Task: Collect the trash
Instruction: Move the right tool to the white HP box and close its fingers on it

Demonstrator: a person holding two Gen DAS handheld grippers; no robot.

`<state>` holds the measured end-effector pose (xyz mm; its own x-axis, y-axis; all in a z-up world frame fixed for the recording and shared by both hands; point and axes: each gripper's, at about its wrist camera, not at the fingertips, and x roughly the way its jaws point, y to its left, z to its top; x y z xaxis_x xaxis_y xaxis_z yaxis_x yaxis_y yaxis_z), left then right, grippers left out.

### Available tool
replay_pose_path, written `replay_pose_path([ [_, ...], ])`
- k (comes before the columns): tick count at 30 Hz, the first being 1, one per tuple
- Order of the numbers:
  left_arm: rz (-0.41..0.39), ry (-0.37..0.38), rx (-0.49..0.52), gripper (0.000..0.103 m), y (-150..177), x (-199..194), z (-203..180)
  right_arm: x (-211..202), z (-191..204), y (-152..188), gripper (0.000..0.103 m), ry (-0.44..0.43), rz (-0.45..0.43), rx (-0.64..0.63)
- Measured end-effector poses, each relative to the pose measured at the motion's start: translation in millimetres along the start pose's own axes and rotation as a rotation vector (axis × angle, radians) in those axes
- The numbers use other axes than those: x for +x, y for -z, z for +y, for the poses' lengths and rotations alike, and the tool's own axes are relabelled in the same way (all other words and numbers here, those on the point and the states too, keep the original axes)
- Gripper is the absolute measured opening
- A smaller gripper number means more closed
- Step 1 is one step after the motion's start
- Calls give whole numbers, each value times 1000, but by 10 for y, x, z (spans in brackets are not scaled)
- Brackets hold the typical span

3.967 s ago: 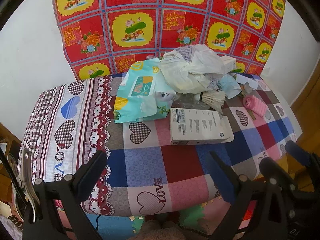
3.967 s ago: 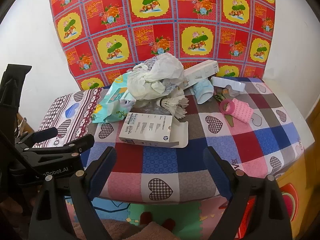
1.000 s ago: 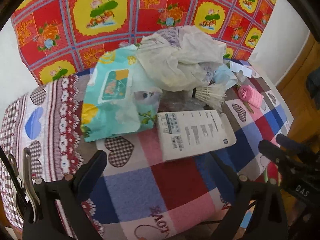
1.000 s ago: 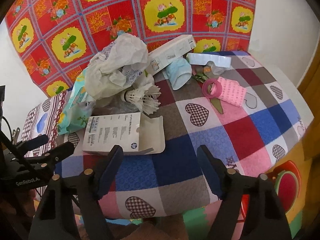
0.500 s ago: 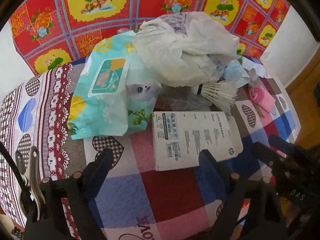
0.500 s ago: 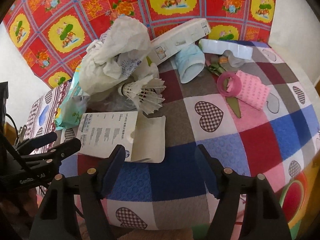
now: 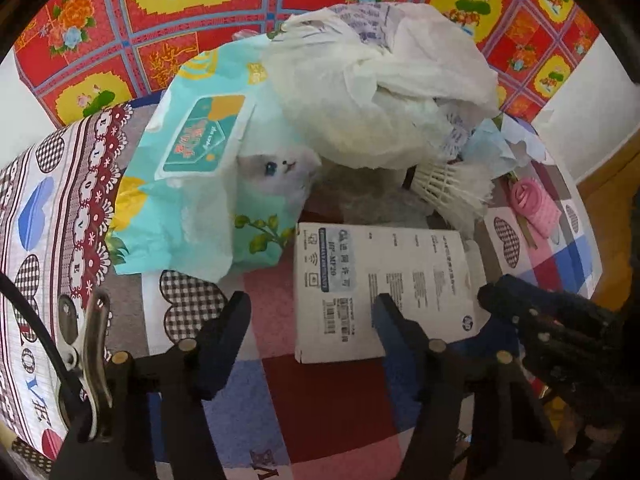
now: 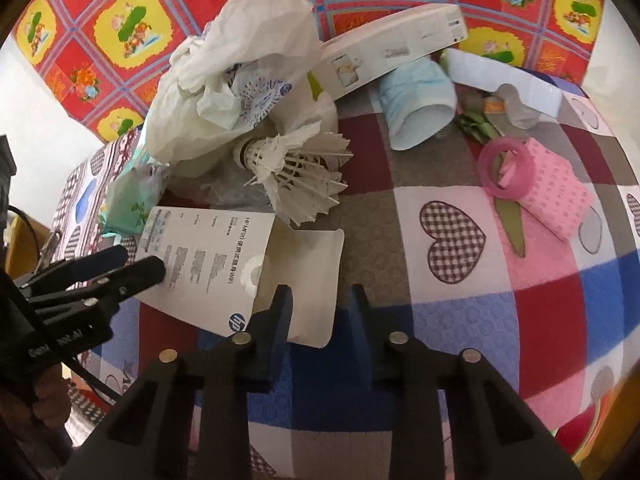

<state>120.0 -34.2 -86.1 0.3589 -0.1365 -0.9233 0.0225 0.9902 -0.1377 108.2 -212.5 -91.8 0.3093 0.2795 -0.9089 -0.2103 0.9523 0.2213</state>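
Note:
A flat white HP box [image 7: 380, 288] [image 8: 208, 264] lies on the checked tablecloth, its open flap [image 8: 308, 276] pointing right. My left gripper [image 7: 312, 320] is open, straddling the box's near left corner. My right gripper [image 8: 320, 304] is partly closed around the flap's near edge; I cannot tell whether it touches. Behind lie a crumpled white plastic bag [image 7: 380, 96] [image 8: 240, 72], a teal wipes pack [image 7: 200, 184], and white shuttlecocks [image 7: 452, 188] [image 8: 296, 172].
Further right lie a blue face mask [image 8: 420, 104], a long white box [image 8: 396, 56], a pink tape ring and pink cloth [image 8: 532, 184], and green leaves [image 8: 508, 216]. A red floral cloth [image 7: 240, 8] hangs behind. The table edge [image 8: 600, 412] drops off at right.
Both grippers have moved forward and down onto the white HP box. The jaws of both have narrowed, the right far more than the left.

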Motion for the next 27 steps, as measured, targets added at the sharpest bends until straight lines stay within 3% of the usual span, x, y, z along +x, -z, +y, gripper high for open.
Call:
replay_pose_path([
  [18, 35, 64, -79, 68, 22, 56, 76, 229, 98, -91, 31, -29, 52, -57],
  [27, 51, 92, -82, 60, 62, 40, -23, 246, 13, -117, 31, -85, 61, -68],
])
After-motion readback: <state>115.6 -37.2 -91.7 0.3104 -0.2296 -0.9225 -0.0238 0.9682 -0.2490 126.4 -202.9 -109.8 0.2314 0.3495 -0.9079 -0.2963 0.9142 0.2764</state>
